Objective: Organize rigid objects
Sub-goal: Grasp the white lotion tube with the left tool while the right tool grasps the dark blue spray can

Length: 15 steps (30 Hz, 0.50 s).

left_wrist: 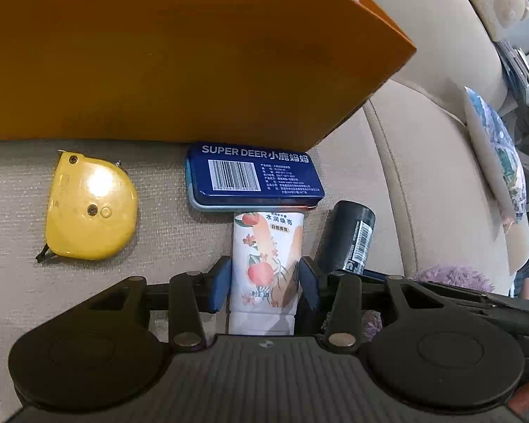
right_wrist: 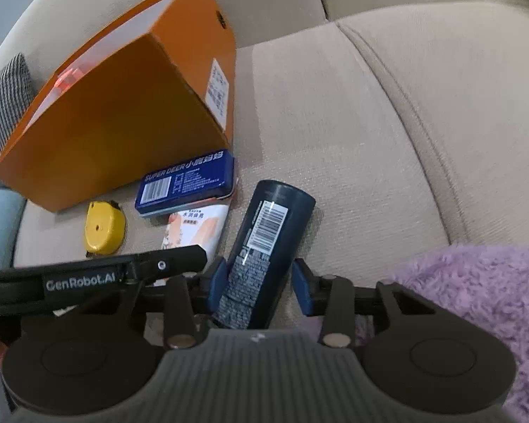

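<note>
Nearest the lens, the left gripper (left_wrist: 266,283) has its blue pads flush against a white floral tube (left_wrist: 266,257); the right gripper (right_wrist: 259,287) straddles a dark cylindrical bottle (right_wrist: 264,250), left pad touching, right pad apart. Both items lie on the beige sofa cushion (right_wrist: 352,141). By size: orange box (right_wrist: 123,116), open-topped; blue tin (left_wrist: 254,174) at its foot; yellow tape measure (left_wrist: 90,208) beside. Recommended: seat both pads squarely before lifting, as the bottle may roll.

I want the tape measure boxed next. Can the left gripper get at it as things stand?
Probably not yet: the left gripper has the peach-print tube between its pads. The yellow tape measure itself lies uncovered on the sofa seat.
</note>
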Available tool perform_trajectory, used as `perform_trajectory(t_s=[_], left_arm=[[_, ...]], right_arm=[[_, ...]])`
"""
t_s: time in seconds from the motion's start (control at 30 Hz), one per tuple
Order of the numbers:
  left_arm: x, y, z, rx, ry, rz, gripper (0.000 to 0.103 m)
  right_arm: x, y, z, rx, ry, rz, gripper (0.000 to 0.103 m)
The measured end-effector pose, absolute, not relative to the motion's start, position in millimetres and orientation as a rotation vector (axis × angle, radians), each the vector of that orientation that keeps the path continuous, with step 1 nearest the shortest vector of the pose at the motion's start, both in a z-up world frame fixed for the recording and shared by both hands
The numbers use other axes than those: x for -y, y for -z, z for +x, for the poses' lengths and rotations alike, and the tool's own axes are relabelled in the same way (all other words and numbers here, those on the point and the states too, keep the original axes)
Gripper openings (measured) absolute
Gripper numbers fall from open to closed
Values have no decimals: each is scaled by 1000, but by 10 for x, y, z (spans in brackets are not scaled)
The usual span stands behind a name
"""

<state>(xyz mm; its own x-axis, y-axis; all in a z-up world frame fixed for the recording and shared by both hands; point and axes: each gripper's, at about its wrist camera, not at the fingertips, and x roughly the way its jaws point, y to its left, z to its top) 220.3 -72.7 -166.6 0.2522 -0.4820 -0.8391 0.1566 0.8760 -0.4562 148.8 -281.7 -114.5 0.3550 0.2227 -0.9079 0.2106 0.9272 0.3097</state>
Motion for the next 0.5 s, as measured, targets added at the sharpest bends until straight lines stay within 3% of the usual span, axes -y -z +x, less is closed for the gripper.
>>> perform_trajectory(t_s=[0.5], left_arm=[[580,1652,2130,-1248,438,-375,44]], right_arm=[[2830,1178,1508,-1224,-32,448,42]])
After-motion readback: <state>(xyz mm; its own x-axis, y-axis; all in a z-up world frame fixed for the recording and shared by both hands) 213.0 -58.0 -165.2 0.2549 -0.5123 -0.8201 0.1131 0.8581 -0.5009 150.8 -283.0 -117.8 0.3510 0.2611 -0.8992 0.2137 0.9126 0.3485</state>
